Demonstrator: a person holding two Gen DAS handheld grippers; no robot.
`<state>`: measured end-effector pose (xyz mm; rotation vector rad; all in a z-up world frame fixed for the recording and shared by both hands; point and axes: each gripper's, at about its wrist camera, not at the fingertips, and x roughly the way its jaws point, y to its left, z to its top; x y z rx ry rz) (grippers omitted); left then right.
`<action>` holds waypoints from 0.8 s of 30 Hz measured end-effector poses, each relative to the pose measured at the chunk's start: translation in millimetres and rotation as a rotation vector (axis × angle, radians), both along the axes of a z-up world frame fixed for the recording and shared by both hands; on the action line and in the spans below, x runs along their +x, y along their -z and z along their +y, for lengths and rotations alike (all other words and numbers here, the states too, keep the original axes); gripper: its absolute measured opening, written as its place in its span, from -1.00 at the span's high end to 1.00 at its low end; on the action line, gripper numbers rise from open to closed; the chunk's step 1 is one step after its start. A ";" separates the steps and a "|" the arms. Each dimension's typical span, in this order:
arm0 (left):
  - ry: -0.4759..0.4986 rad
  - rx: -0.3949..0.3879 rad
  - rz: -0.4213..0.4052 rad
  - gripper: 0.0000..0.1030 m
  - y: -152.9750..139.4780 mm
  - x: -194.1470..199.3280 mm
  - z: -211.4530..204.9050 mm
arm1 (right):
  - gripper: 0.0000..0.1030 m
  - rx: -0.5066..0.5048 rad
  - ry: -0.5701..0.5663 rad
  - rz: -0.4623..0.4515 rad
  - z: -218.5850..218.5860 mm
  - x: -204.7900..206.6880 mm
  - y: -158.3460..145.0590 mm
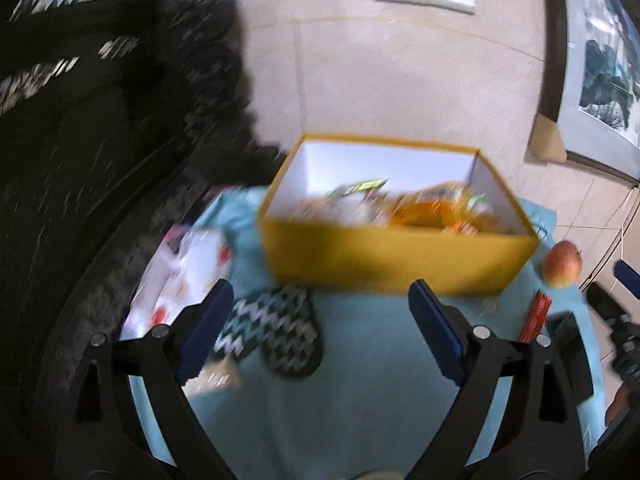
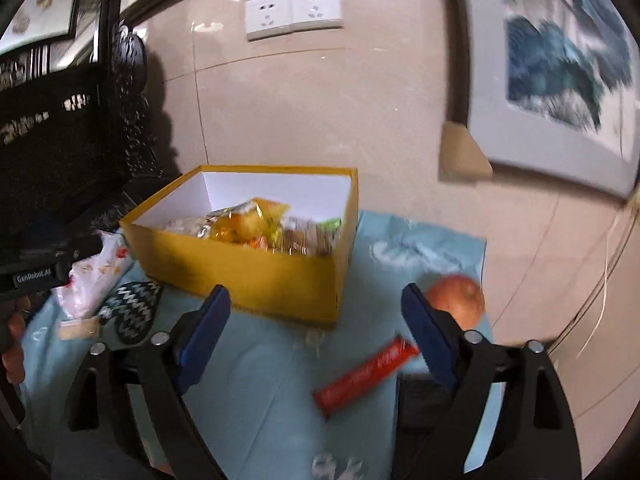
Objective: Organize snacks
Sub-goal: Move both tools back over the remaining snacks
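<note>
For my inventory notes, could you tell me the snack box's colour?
Yellow outside, white inside; right wrist view.

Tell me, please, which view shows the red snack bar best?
The right wrist view: the red bar lies whole on the blue cloth in the foreground, only its far tip hidden by a finger. The left wrist view shows it small at the right edge, foreshortened and partly hidden.

The left gripper (image 1: 320, 300) has its jaws spread wide, with nothing between the blue pads (image 1: 208, 332), and it tilts downward. The right gripper (image 2: 316, 304) is just as wide and empty, angled down too. At the far left of the right view, part of a hand (image 2: 12, 344) shows.
</note>
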<state>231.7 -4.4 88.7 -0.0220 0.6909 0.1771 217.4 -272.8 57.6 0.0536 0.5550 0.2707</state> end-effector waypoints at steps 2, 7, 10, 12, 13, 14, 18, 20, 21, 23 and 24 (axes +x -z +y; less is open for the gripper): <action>-0.036 -0.027 0.030 -0.76 8.4 -11.2 20.8 | -0.77 0.042 -0.001 0.025 -5.1 -6.6 6.5; -0.137 -0.084 0.100 -0.76 36.6 -18.0 63.3 | -0.77 0.143 -0.009 0.087 -14.8 -16.7 27.6; -0.185 -0.129 0.153 -0.76 60.0 -13.5 81.3 | -0.77 0.212 -0.001 0.126 -20.8 -16.9 42.2; -0.226 -0.139 0.194 -0.76 80.8 -8.8 90.9 | -0.77 0.221 -0.008 0.170 -20.8 -10.7 50.3; -0.246 -0.127 0.225 -0.76 93.7 -4.6 94.6 | -0.77 0.224 -0.007 0.177 -21.7 -9.6 51.9; -0.262 -0.117 0.242 -0.76 101.7 -2.0 96.3 | -0.77 0.234 -0.001 0.174 -23.3 -10.0 53.2; -0.308 -0.145 0.281 -0.76 126.1 9.0 109.0 | -0.77 0.242 -0.009 0.191 -23.8 -7.7 58.8; -0.320 -0.114 0.275 -0.76 130.4 14.6 109.6 | -0.77 0.238 -0.012 0.198 -22.2 -6.7 61.0; -0.322 -0.102 0.278 -0.76 131.6 16.8 109.6 | -0.77 0.237 -0.015 0.200 -21.4 -6.6 61.9; -0.324 -0.074 0.277 -0.76 133.1 21.5 108.8 | -0.77 0.235 -0.016 0.201 -21.3 -5.9 62.9; -0.325 -0.061 0.274 -0.76 134.3 23.4 109.9 | -0.77 0.234 -0.016 0.201 -21.0 -6.1 63.0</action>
